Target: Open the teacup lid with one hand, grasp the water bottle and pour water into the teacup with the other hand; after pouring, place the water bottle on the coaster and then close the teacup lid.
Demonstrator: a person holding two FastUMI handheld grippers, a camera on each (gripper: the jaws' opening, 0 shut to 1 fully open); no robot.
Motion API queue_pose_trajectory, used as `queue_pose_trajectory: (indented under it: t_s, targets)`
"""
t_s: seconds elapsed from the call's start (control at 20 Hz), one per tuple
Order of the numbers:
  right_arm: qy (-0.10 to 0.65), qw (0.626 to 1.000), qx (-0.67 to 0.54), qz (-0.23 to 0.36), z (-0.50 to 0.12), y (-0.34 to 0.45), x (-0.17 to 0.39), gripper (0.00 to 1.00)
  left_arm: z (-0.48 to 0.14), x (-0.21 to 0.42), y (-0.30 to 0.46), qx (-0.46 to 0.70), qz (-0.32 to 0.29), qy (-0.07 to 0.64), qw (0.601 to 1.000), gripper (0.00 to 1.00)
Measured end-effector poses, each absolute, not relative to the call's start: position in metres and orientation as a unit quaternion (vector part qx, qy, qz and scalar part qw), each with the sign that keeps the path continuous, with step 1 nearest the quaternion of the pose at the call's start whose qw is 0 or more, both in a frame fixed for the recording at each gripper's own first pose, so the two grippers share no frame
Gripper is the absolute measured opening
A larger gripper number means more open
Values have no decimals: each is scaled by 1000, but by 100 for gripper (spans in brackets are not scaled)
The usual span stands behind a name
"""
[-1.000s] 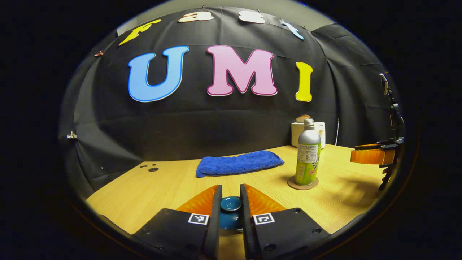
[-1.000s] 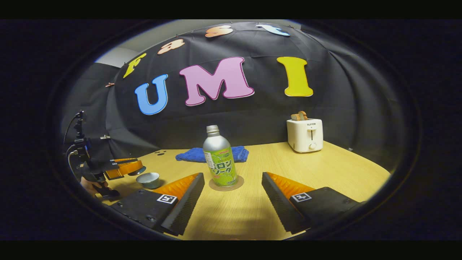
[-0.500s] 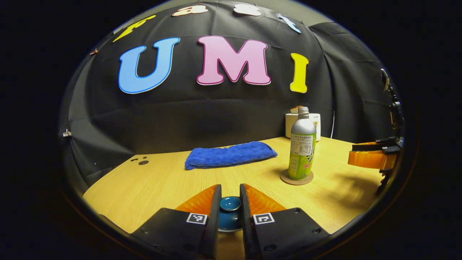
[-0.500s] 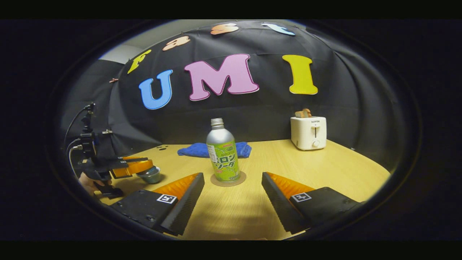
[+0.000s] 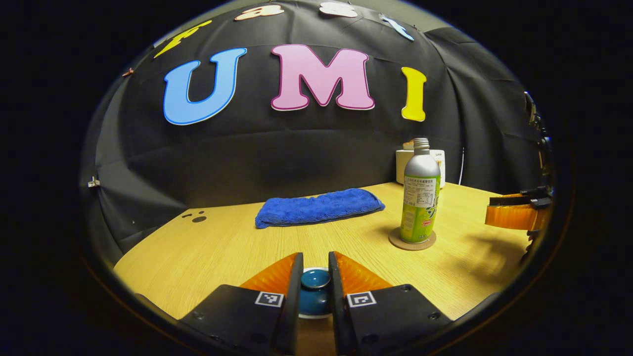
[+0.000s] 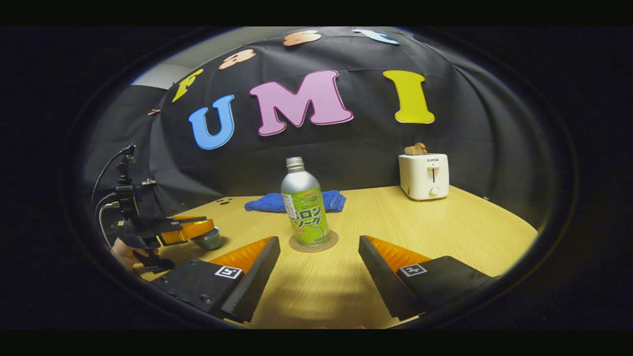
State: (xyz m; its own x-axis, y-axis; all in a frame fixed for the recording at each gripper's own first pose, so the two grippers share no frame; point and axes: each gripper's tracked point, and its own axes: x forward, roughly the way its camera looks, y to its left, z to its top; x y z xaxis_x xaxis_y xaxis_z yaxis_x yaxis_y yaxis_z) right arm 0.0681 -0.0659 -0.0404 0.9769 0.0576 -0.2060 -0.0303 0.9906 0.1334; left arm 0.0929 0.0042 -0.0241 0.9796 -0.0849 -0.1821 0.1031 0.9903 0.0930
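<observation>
Table [image 5: 207, 252]: a pale wood top under both grippers, running forward to the black cloth wall.
Towel [image 5: 319, 207]: blue, folded, flat on the table well ahead of the left gripper; in the right gripper view [image 6: 277, 201] it lies behind the bottle, partly hidden by it.
Toaster [image 6: 425, 175]: white, far ahead and to the right of the right gripper, with something tan sticking out of its top slot.
Bottle [image 6: 304, 207]: silver and green, upright, neck uncapped, straight ahead of the right gripper and apart from both its fingers; from the left gripper it stands ahead and to the right [image 5: 419, 195].
Coaster [image 6: 313, 242]: a round brown disc under the bottle, which stands on it.
Right gripper [image 6: 319, 247]: its 2 fingers are spread wide with nothing between them; bare table lies in the gap and the bottle stands just beyond the tips. In the left gripper view it shows at the right edge [image 5: 514, 215].
Left gripper [image 5: 315, 262]: its 2 fingers stand close together, pressed on either side of the knob of the lid; a hand [image 6: 126, 252] holds it from below in the right gripper view.
Lid [image 5: 315, 289]: dark teal, held by its knob between the left fingers.
Teacup [image 6: 206, 239]: pale bowl directly under the left gripper's fingers, partly covered by them; whether the lid touches the cup I cannot tell.
</observation>
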Motion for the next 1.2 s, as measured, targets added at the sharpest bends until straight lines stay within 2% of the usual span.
queue_pose_trajectory:
  t_s: [0.4,0.5,0.75,1.2]
  targets:
    - [110,992,55,38,-44,-52,69,99,-24,93,5,56,-38,91,994,36]
    - [109,992,53,41,-44,-49,69,99,-23,91,5,51,-38,88,994,42]
    - [101,993,42,46,-37,-43,70,99,-16,76,11,28,-25,71,997,97]
    - [59,997,4,56,-10,-17,66,99,24,29,16,1,11,-4,1000,97]
